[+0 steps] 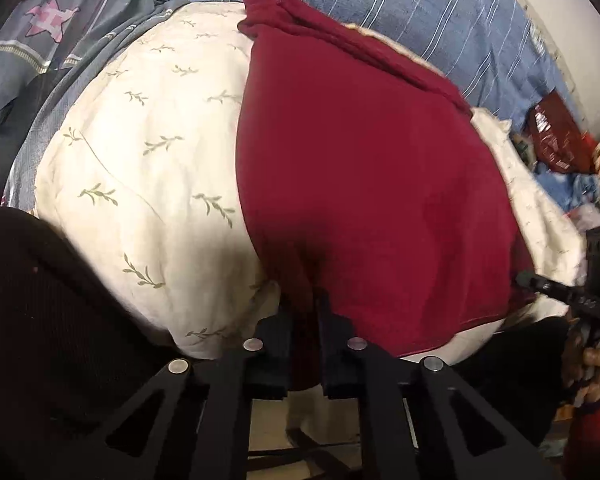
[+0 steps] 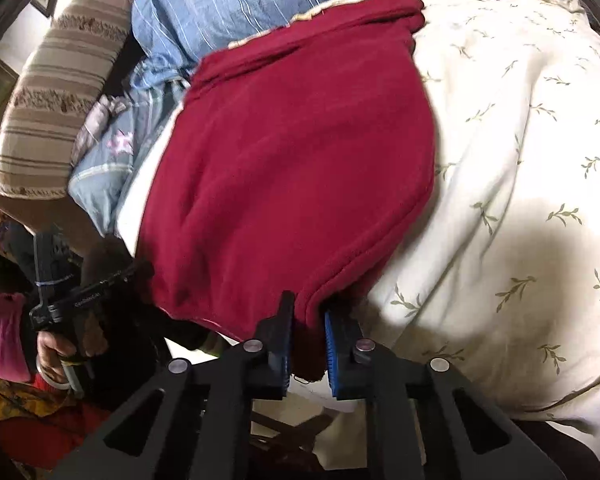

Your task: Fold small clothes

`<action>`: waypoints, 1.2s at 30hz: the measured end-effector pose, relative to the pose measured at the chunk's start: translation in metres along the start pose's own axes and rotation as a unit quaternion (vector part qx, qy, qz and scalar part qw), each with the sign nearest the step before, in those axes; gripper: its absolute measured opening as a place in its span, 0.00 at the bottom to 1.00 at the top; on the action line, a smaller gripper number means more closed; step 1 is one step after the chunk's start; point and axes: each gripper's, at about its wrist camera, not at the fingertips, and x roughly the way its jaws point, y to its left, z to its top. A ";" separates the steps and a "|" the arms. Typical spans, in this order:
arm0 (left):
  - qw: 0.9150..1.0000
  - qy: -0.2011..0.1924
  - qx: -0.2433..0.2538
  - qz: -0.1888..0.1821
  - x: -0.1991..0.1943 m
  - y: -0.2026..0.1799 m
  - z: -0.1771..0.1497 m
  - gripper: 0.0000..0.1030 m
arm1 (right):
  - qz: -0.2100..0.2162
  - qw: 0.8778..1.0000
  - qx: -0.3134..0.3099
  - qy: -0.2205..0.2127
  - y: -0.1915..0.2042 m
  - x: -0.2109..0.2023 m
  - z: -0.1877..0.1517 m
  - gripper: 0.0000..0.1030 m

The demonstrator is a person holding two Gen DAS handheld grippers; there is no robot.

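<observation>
A dark red garment (image 1: 364, 184) lies spread on a cream leaf-print quilt (image 1: 148, 152). My left gripper (image 1: 305, 300) is shut on the garment's near left corner. My right gripper (image 2: 309, 308) is shut on the garment's (image 2: 284, 168) near right corner, with red cloth pinched between its blue pads (image 2: 331, 340). Each gripper shows at the edge of the other's view: the right one in the left wrist view (image 1: 556, 288), the left one in the right wrist view (image 2: 88, 284). The garment's far end is bunched near the blue bedding.
Blue checked bedding (image 1: 420, 12) lies behind the garment. A striped brown cushion (image 2: 56, 92) stands at the far left of the right wrist view. Grey star-print fabric (image 1: 44, 36) and a clutter of packets (image 1: 556, 140) lie at the sides. The cream quilt (image 2: 520, 160) ends close to me.
</observation>
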 end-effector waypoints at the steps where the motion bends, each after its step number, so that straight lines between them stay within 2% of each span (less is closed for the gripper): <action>1: 1.000 -0.003 0.000 -0.001 -0.003 0.001 0.002 0.06 | 0.006 1.000 0.002 -0.005 0.000 -0.003 0.001 0.12; 7: 0.999 -0.025 0.018 -0.009 -0.019 -0.006 0.011 0.06 | 0.034 0.999 0.011 -0.032 0.001 -0.016 0.006 0.10; 16: 0.998 -0.051 0.010 -0.032 -0.039 -0.001 0.018 0.06 | 0.081 0.993 0.024 -0.077 0.007 -0.036 0.015 0.10; 26: 0.991 -0.127 0.001 -0.045 -0.077 0.004 0.042 0.05 | 0.139 0.977 0.049 -0.154 0.003 -0.053 0.040 0.10; 32: 0.984 -0.174 -0.009 -0.043 -0.089 0.007 0.056 0.05 | 0.155 0.966 0.050 -0.199 0.003 -0.065 0.065 0.10; 36: 0.979 -0.201 -0.014 -0.039 -0.089 0.003 0.068 0.05 | 0.146 0.962 0.048 -0.225 0.002 -0.072 0.082 0.10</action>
